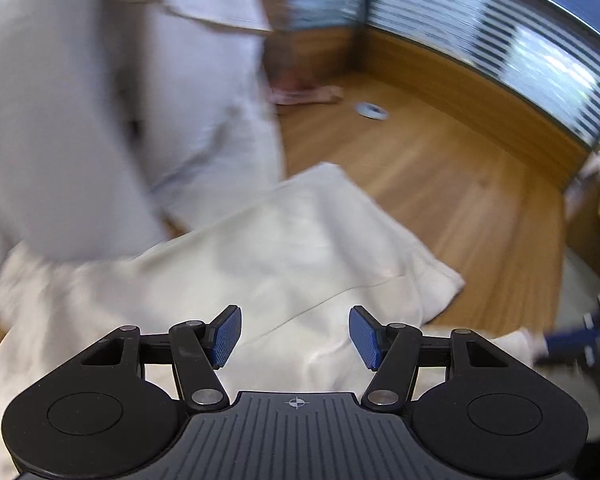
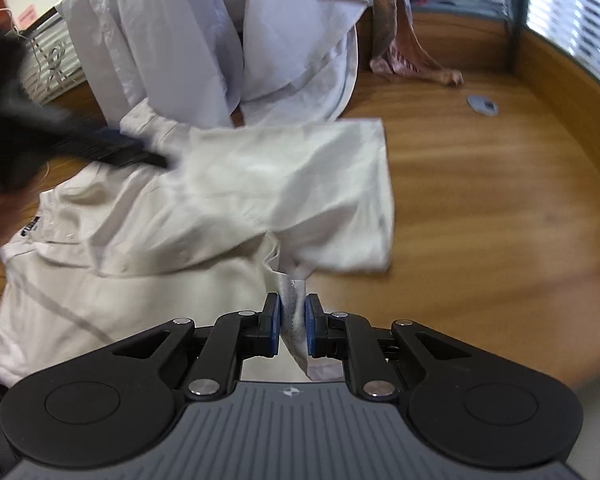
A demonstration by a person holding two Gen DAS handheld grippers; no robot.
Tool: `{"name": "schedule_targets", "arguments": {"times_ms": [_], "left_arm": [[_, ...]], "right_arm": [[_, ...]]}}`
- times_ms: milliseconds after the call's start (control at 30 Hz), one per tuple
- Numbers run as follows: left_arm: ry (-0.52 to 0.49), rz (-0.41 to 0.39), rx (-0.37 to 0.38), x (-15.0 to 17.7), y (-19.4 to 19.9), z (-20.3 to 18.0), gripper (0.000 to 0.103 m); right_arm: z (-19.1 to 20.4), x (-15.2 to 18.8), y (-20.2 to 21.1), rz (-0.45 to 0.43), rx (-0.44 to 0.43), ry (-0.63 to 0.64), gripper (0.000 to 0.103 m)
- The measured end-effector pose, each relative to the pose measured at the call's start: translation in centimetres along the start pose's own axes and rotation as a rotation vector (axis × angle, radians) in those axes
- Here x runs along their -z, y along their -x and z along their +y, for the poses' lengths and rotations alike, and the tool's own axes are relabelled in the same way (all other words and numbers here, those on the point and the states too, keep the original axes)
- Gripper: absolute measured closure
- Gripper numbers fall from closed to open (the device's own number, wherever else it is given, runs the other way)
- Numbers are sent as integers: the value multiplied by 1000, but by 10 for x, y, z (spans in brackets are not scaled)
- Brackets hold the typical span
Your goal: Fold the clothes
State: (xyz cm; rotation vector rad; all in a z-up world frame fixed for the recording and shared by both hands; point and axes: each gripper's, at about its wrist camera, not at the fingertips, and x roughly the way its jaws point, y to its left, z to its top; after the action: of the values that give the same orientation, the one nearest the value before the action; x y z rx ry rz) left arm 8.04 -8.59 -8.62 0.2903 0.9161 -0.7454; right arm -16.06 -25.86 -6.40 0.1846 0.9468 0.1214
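A cream-white garment (image 2: 220, 208) lies spread on the wooden table (image 2: 480, 208), one sleeve folded across it. My right gripper (image 2: 293, 326) is shut on a bunched edge of this garment near the table's front. It also shows in the left wrist view (image 1: 280, 264), blurred. My left gripper (image 1: 295, 334) is open and empty, hovering just above the cloth. In the right wrist view the left gripper (image 2: 132, 152) is a dark blur over the garment's far left part. The right gripper (image 1: 572, 344) appears at the right edge of the left wrist view.
A white shirt (image 2: 228, 40) hangs or is piled behind the garment. A pink patterned cloth (image 2: 404, 40) hangs at the back. A small round grey disc (image 2: 483, 105) lies on the table. A wooden ledge and window blinds (image 1: 500, 40) bound the far right.
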Motion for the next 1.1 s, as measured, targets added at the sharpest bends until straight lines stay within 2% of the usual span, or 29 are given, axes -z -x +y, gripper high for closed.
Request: {"name": "schedule_targets", "arguments": {"times_ms": [233, 467, 533, 733, 767, 833, 867, 900, 933, 1100], "left_arm": [[-142, 69, 159, -24, -67, -39, 37], [-303, 109, 225, -22, -100, -83, 37], [-346, 114, 242, -18, -102, -94, 35], [-485, 89, 214, -4, -112, -118, 36], [-494, 84, 204, -2, -114, -119, 39], [-493, 63, 193, 0, -115, -118, 72], [-484, 54, 189, 0, -115, -116, 80], [-468, 42, 185, -2, -113, -114, 96], [-447, 22, 179, -5, -109, -110, 100], [-331, -76, 110, -25, -80, -76, 100]], "right_arm": [[37, 58, -3, 26, -4, -111, 88], [66, 88, -20, 72, -48, -185, 88], [68, 90, -21, 75, -39, -201, 81], [68, 92, -17, 60, -4, -257, 76], [65, 91, -14, 53, 7, -263, 76], [61, 91, -10, 43, 33, -279, 75], [59, 91, -8, 38, 43, -287, 75], [56, 91, -5, 34, 54, -295, 75], [54, 92, -3, 29, 67, -304, 75], [37, 90, 3, 12, 116, -309, 75]]}}
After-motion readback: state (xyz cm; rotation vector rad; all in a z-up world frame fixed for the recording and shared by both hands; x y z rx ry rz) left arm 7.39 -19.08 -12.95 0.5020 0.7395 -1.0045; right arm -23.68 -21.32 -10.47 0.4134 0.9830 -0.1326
